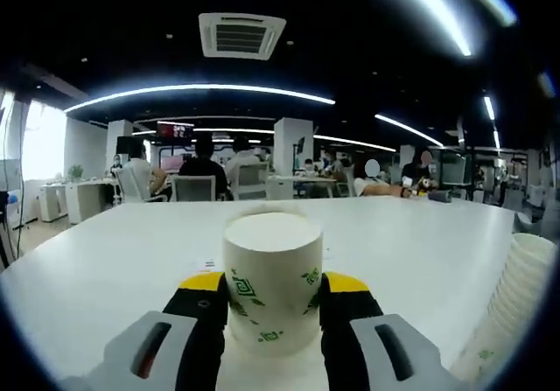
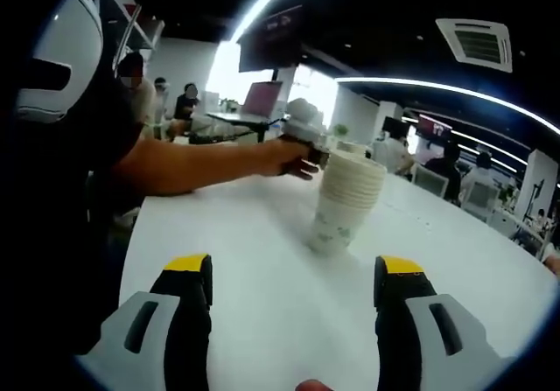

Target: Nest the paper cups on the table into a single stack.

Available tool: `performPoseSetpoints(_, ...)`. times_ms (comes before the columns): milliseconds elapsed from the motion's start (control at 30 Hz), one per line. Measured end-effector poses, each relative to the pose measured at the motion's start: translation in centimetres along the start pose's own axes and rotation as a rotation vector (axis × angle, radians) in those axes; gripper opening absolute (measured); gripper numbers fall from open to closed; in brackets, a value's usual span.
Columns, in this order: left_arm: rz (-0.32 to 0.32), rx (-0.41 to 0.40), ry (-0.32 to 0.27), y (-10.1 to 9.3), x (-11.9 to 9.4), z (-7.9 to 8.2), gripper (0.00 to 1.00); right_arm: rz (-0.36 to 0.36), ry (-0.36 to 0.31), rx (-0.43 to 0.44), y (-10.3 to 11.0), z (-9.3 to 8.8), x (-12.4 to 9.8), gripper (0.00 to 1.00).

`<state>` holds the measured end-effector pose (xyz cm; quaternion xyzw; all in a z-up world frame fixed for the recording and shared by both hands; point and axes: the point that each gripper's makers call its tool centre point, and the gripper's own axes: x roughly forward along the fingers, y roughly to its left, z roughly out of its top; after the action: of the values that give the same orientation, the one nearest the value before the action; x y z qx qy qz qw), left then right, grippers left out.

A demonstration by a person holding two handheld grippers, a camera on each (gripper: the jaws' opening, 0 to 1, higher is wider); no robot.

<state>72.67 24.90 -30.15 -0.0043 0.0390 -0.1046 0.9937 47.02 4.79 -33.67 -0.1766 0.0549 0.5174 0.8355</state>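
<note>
Left gripper view shows a single paper cup [image 1: 272, 279] standing upside down on the white table [image 1: 105, 260], clamped between the left gripper [image 1: 273, 317] jaws, with the tall stack of nested cups [image 1: 516, 290] at the far right edge. Most cups look already nested, and this one seems left to add. In the right gripper view the right gripper [image 2: 293, 299] is spread wide and empty, with the stack ahead of it.
</note>
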Motion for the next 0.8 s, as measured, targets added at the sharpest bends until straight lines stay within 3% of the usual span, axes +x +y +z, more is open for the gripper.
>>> performPoseSetpoints(167,-0.007,-0.017,-0.011,0.0,-0.1,0.8,0.44,-0.001,-0.006,-0.001,0.0,0.1,-0.3,0.78)
performPoseSetpoints(400,-0.023,-0.03,-0.03,-0.9,-2.0,2.1,0.44,0.006,-0.026,0.003,0.1,0.2,-0.6,0.78)
performPoseSetpoints(800,-0.06,-0.001,-0.13,-3.4,-6.5,7.4,0.44,0.009,-0.069,0.042,0.1,0.4,-1.7,0.78)
